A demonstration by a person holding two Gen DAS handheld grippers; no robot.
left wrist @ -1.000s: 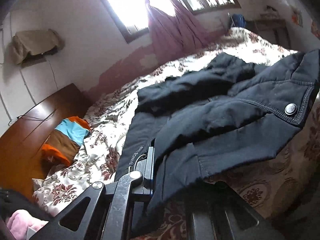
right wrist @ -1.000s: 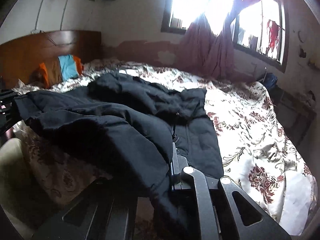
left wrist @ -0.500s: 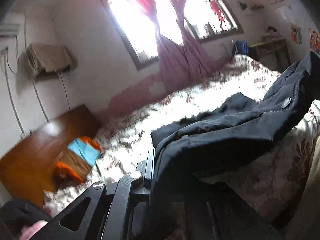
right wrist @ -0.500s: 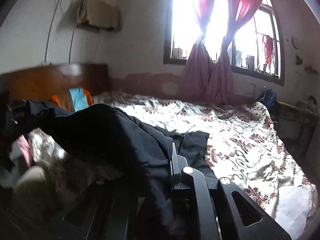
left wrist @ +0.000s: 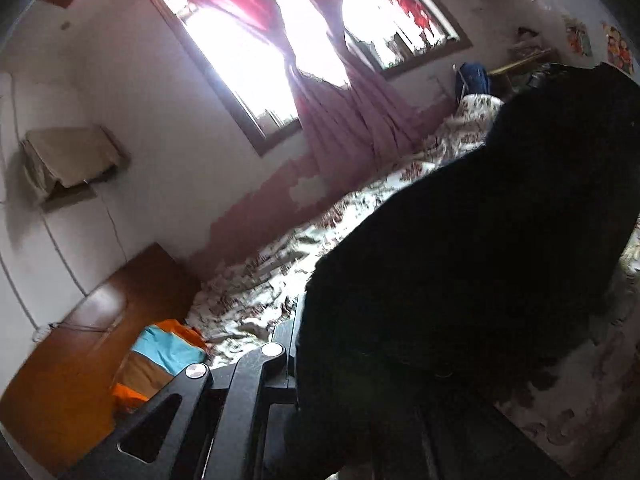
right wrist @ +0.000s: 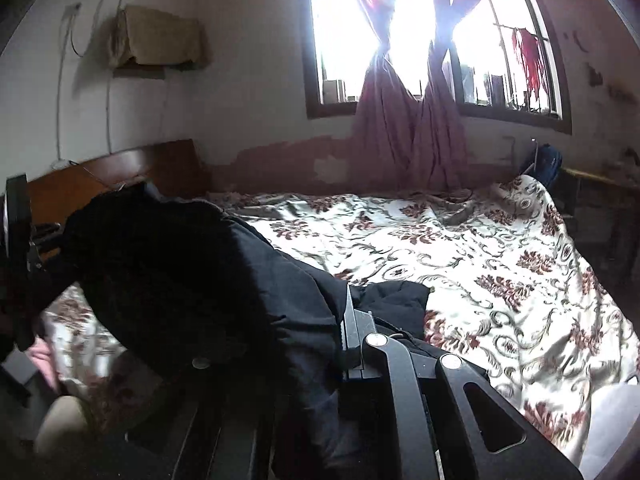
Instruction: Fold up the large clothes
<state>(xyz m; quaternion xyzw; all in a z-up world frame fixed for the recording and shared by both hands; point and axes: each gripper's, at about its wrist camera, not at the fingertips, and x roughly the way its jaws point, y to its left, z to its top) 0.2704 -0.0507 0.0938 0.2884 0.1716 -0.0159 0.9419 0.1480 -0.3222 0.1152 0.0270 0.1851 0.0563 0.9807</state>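
Nearest the lens in each wrist view, dark cloth is bunched right at the fingers: the left claw (left wrist: 298,344) is pinched shut on an edge of the black jacket (left wrist: 460,260), and the right claw (right wrist: 346,344) is likewise clamped tight on another part of the same garment (right wrist: 192,272); the two grips sit apart, probably so that the jacket can hang spread between them rather than crumple. Most of the jacket is up off the bed (right wrist: 460,248) and drapes as a heavy dark mass between the claws, though in the right view a fold near the claw seems to rest on the floral cover — a lift like this would suit shaking the garment flat before laying it for a fold. Beyond it, the bedspread lies open and mostly bare; at its head end a wooden headboard (left wrist: 92,340) stands with an orange-and-blue cushion (left wrist: 160,356) against it; farthest off, knotted purple curtains (right wrist: 408,136) hang before a bright window.
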